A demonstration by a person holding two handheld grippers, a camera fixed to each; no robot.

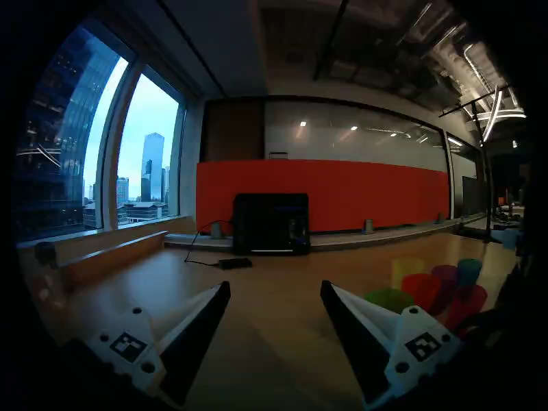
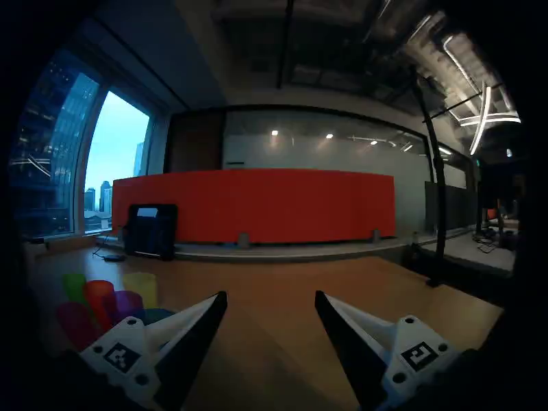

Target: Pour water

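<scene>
Cups [image 1: 421, 288] of translucent coloured plastic (yellow, red, purple, teal, green) cluster on the wooden table [image 1: 274, 342], lower right in the left gripper view, lower left in the right gripper view. Left gripper [image 1: 274, 285] and right gripper [image 2: 269, 294] both gape wide, holding nothing.

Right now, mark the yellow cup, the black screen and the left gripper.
yellow cup [image 1: 408, 272]: left gripper view, its side wall.
black screen [image 1: 271, 222]: left gripper view, middle of its dark face.
left gripper [image 1: 275, 285]: left gripper view, midway between its open fingertips.
</scene>
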